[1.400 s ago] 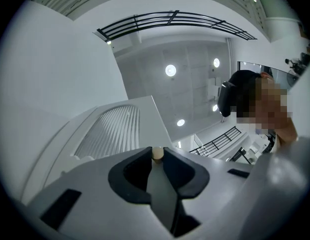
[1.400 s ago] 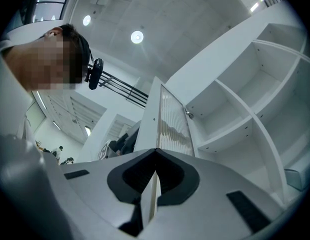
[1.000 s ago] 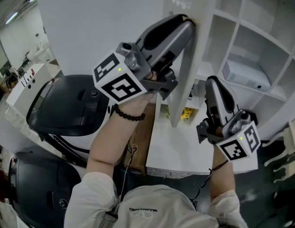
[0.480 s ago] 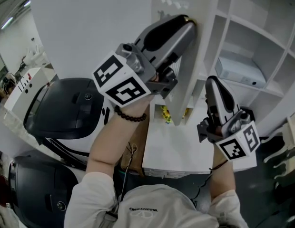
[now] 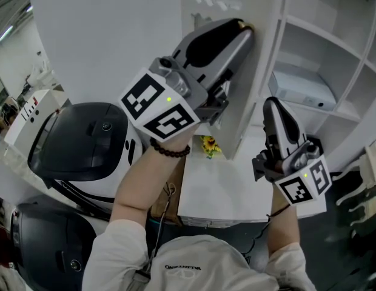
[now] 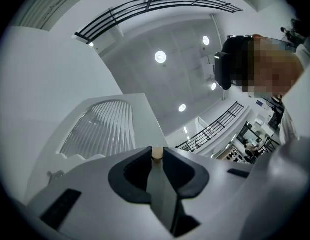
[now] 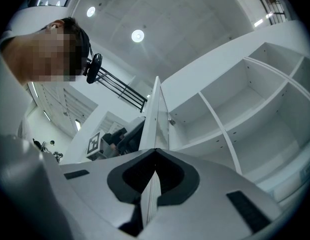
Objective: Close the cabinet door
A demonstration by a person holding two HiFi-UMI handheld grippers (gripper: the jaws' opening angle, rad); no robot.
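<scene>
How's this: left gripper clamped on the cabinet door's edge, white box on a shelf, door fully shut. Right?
Not shut. The head view shows the cabinet door standing open, shelves exposed beside it. The rest holds: left gripper clamped on its edge, white box on a shelf.

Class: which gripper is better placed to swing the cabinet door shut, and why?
Left. The left gripper is clamped on the knob of the cabinet door; the right gripper, jaws together and empty, only hovers by the door's edge.
</scene>
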